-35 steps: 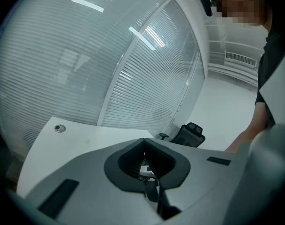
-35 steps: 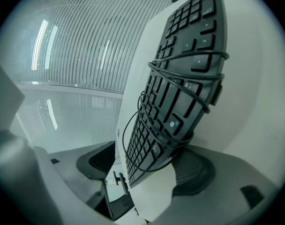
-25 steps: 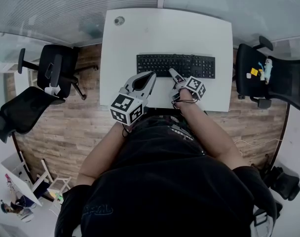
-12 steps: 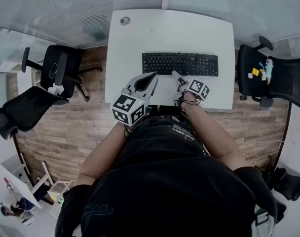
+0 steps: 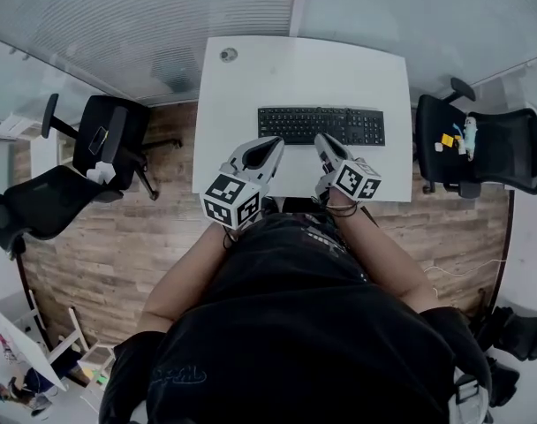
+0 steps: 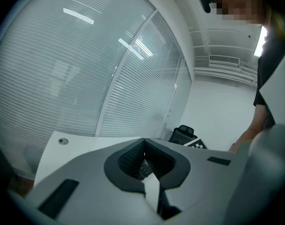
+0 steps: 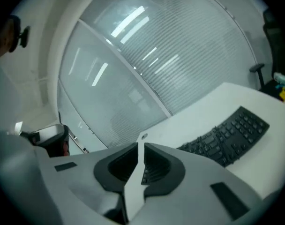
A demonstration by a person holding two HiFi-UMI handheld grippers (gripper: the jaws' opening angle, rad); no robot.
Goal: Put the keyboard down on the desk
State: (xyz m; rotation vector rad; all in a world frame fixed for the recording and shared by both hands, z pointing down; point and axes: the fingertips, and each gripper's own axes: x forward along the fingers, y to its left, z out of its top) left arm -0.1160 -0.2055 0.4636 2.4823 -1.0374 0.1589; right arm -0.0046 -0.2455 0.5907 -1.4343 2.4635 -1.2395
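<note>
I see the black keyboard (image 5: pixel 321 125) lying flat on the white worktop (image 5: pixel 304 73). It sits about in the middle of the worktop, with its long side across my view. No gripper holds it.

My left gripper (image 5: pixel 270 146) hangs over the near part of the worktop, just in front of the keyboard's left half. In the left gripper view its two jaws meet at the tips, and there is nothing between them.

My right gripper (image 5: pixel 322 140) is beside it, at the near edge of the keyboard in the head view. Its jaws have just been closing. Now only a very thin slit is left between them, and nothing is in that slit. In the right gripper view the keyboard is off to the right of the jaws, and they do not touch it.

The two grippers are near each other and both point away from me, toward the keyboard.

A small round hole (image 5: pixel 228 55) is in the far left corner of the worktop. Black chairs stand on the wood floor (image 5: pixel 118 237), one on the left (image 5: pixel 105 131) and one on the right (image 5: pixel 480 148). A glass wall with blinds (image 5: pixel 162 16) is behind the worktop.
</note>
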